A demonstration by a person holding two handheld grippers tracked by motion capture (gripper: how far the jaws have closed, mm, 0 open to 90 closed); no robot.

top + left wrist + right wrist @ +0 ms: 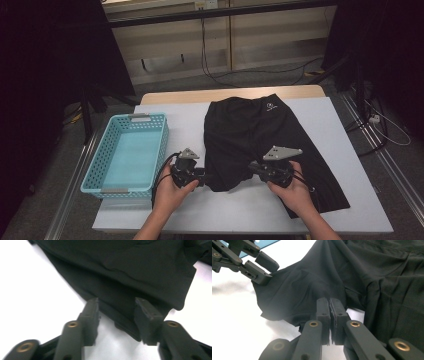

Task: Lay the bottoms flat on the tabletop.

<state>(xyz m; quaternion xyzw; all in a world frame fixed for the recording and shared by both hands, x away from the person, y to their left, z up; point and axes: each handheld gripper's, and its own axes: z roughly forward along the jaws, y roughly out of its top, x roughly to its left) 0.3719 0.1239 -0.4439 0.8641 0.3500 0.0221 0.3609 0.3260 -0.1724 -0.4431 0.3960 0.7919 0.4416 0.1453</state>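
A white bench (330,125) carries black shorts (260,135) at the frame's centre, a turquoise basket (100,165) at left. The right hand-held gripper (330,305) pinches the shorts' hem – the left hand-held gripper (116,308) is spread, cloth between its jaws.

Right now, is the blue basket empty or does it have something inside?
Empty. The high view shows the bare bottom of the blue basket; the black shorts lie beside it on the table.
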